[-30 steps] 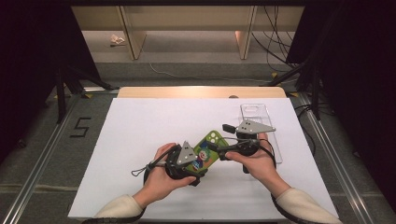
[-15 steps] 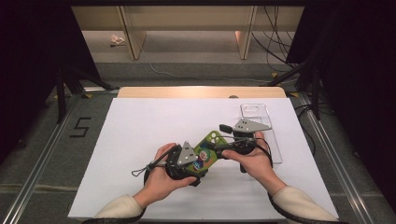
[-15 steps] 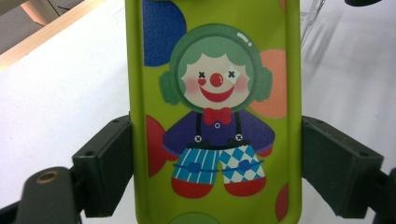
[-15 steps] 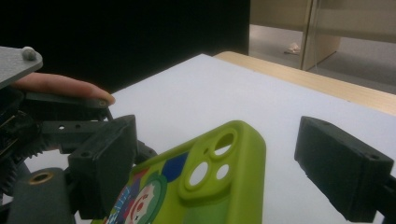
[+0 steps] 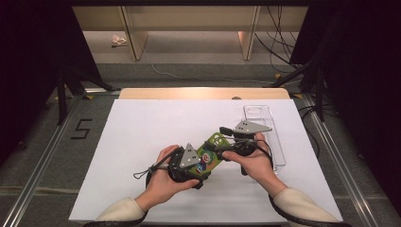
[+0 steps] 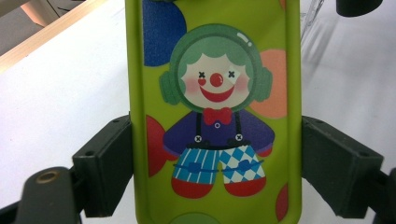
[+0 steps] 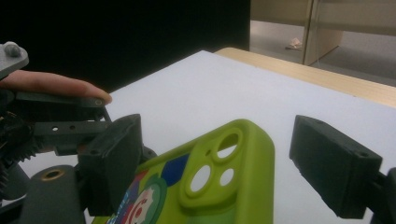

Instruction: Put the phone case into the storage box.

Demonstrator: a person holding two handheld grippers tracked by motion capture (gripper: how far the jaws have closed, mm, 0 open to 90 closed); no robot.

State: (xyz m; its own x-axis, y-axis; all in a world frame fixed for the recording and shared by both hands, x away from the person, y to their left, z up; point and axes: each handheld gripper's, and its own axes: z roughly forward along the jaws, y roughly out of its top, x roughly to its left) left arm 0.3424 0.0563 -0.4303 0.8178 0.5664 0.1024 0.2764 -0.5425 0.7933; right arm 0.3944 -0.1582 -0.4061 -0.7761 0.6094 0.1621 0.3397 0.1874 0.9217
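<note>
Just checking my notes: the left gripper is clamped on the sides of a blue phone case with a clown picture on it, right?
Not quite: the phone case is lime green, not blue, as the left gripper view shows. The left gripper does clamp its sides, and the clown picture is there.

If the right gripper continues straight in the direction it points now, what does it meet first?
Probably the camera end of the green phone case with a clown picture, which already lies between the open jaws of the right gripper; the left gripper holds its other end.
</note>
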